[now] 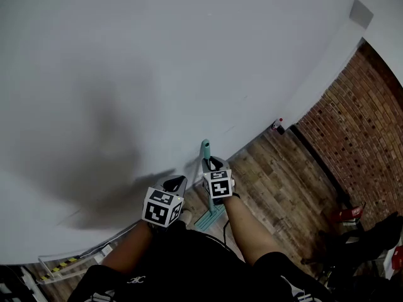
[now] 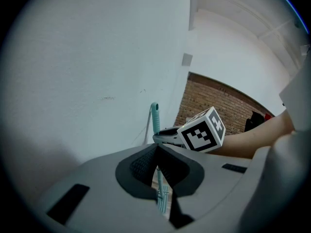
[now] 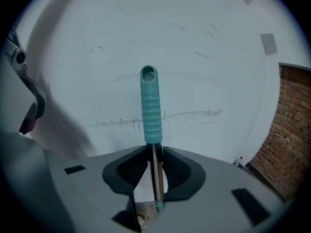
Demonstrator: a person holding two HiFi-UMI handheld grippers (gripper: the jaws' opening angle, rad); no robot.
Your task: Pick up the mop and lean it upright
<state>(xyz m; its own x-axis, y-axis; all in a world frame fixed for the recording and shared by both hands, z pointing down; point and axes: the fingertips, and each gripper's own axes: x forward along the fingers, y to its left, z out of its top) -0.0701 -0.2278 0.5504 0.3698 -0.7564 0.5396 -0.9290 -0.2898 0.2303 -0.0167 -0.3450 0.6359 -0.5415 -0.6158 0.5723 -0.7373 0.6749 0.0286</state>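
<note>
The mop stands upright close to the white wall [image 1: 157, 74]. Its teal grip [image 1: 205, 148] [image 3: 150, 106] points up and its teal head [image 1: 210, 218] rests on the wooden floor. My right gripper [image 1: 215, 164] [image 3: 156, 174] is shut on the thin metal pole [image 3: 156, 181] just under the teal grip. My left gripper [image 1: 176, 182] [image 2: 156, 152] hovers left of the pole, its jaw tips together with nothing between them. Through the gap below its tips, the left gripper view shows the pole [image 2: 159, 183] and the mop head farther off. The right gripper's marker cube [image 2: 201, 132] is also in that view.
Wooden plank floor [image 1: 277, 187] runs to a brick wall [image 1: 359, 124] on the right. A small red-and-white item [image 1: 278, 124] sits at the wall base. A red object [image 1: 348, 214] and dark gear lie at the lower right. Yellow-black tape [image 1: 60, 266] marks the lower left.
</note>
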